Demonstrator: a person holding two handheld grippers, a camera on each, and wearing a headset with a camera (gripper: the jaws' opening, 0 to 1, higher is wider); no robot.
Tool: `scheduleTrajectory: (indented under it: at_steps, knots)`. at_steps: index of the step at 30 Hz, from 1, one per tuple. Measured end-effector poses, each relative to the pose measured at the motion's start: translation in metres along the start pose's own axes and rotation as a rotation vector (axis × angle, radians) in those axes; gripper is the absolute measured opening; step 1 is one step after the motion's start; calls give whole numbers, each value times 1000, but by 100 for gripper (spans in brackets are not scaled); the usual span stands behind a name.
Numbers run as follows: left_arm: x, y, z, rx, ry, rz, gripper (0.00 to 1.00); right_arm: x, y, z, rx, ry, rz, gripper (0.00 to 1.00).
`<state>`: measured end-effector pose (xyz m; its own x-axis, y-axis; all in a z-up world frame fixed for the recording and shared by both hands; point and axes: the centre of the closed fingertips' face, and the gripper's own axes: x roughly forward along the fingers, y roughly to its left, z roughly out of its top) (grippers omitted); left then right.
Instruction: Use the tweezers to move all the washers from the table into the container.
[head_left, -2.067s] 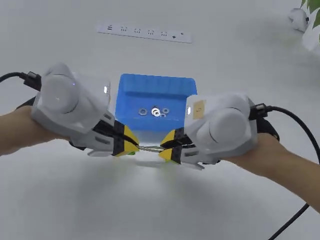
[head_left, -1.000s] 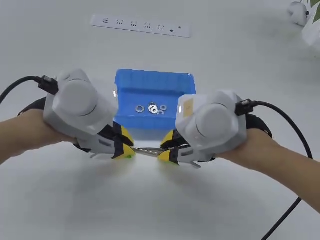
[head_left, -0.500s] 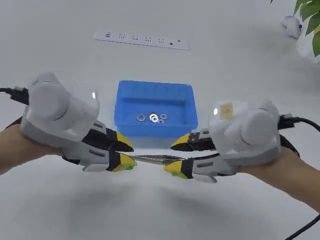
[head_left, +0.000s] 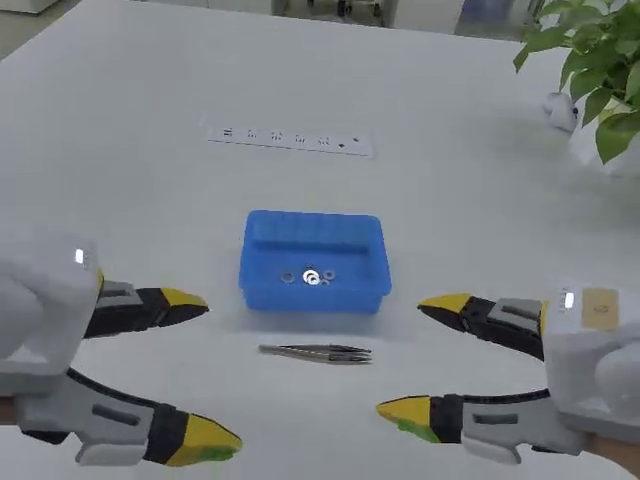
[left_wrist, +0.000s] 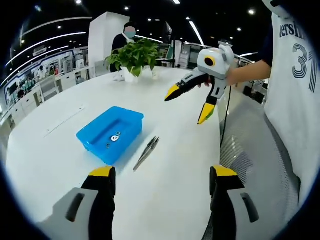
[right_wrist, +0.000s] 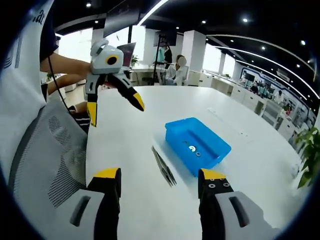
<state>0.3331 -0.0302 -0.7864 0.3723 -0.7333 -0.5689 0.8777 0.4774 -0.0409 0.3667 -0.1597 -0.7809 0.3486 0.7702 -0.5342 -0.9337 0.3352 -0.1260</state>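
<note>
Head view: my left claw (head_left: 220, 370) and my right claw (head_left: 400, 357) both hang released above the white table (head_left: 150, 200), yellow-tipped jaws spread wide, gripping nothing. The rectangular blue plastic container (head_left: 312, 296) sits between and beyond them. The small round metal washers (head_left: 312, 277) lie clustered on its floor, near the middle. The slim steel tweezers (head_left: 316, 351) lie flat on the table just in front of the container's near wall, parallel to it and apart from both claws. A long white power strip (head_left: 290, 140) lies well behind the container, and a leafy green plant (head_left: 590, 60) stands far off to its right.

Left gripper view: my left claw (left_wrist: 162, 175) is spread open, with bare table between its jaws. The container (left_wrist: 92, 140) sits ahead with the washers (left_wrist: 115, 137) inside, and the tweezers (left_wrist: 146, 152) rest just beside it. Past the tweezers, my right claw (left_wrist: 185, 109) is raised in the air, jaws parted.

Right gripper view: my right claw (right_wrist: 160, 175) is released too. The tweezers (right_wrist: 163, 167) lie just beside the container (right_wrist: 210, 155), the washers (right_wrist: 192, 148) inside it. My left claw (right_wrist: 117, 115) is held up on the tweezers' side of the container, jaws parted.
</note>
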Motion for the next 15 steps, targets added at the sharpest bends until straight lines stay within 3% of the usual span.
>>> scheduleTrajectory:
  at_steps: [4, 9, 15]
  knots:
    - [-13, -1, 4, 13, -16, 66, 98, -5, 0, 0, -35, 27, -47, 82]
    - [-27, -10, 18, 37, -37, 85, 99, -18, -1, 10, -40, 2, -113, 100]
    - [-37, -15, 32, 98, -47, 119, 99, -32, 4, 16, -56, -14, -144, 100]
